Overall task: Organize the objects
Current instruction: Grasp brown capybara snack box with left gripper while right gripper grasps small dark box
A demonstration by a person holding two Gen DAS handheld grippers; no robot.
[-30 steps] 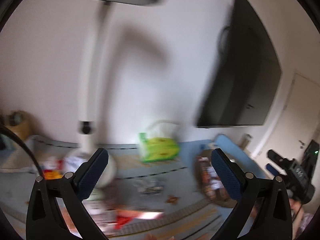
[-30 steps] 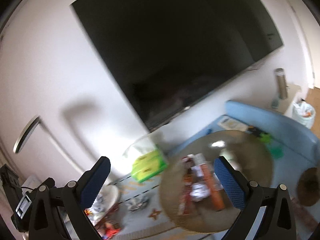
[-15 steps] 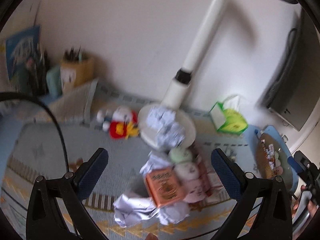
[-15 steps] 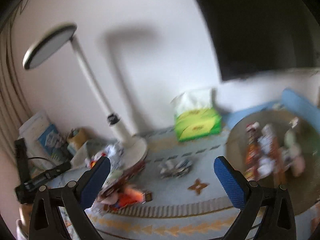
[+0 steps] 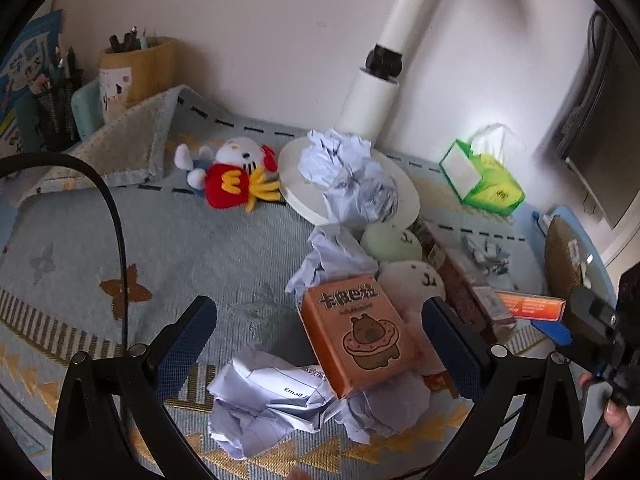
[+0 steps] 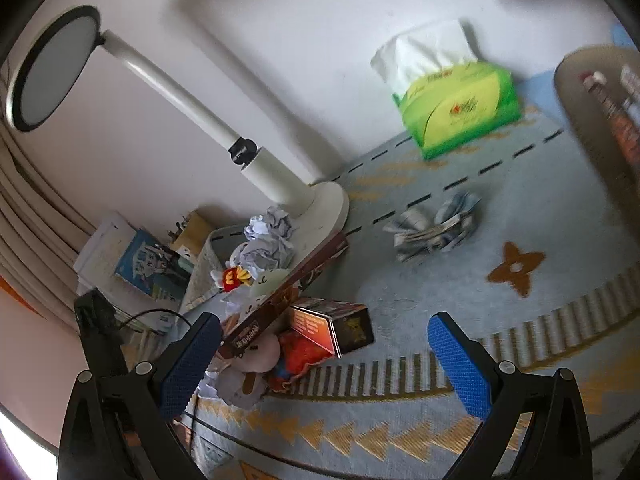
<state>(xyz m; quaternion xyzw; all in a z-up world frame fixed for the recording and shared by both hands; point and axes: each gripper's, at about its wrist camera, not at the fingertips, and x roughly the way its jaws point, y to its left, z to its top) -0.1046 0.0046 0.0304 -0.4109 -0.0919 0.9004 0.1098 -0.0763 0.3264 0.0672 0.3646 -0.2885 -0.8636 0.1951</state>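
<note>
In the left wrist view, a plush toy (image 5: 236, 174) in red and white is seen lying far left on the patterned cloth (image 5: 72, 248) that covers the counter. The left tool (image 5: 319, 334) is held wide open with nothing gripped, and the clutter is framed between its blue pads. Near the middle, an orange box (image 5: 356, 334) printed with a cartoon animal is propped on crumpled paper (image 5: 264, 408). More crumpled paper (image 5: 348, 172) is piled on the white lamp base (image 5: 296, 192) behind it. To the right a green tissue box (image 5: 482, 178) stands by the wall.

In the right wrist view, the right tool (image 6: 324, 364) is likewise spread open and empty. A dark box (image 6: 332, 330) lies between its pads, nearer the left one, and a crumpled wrapper (image 6: 434, 230) rests farther right, apart from the pile
</note>
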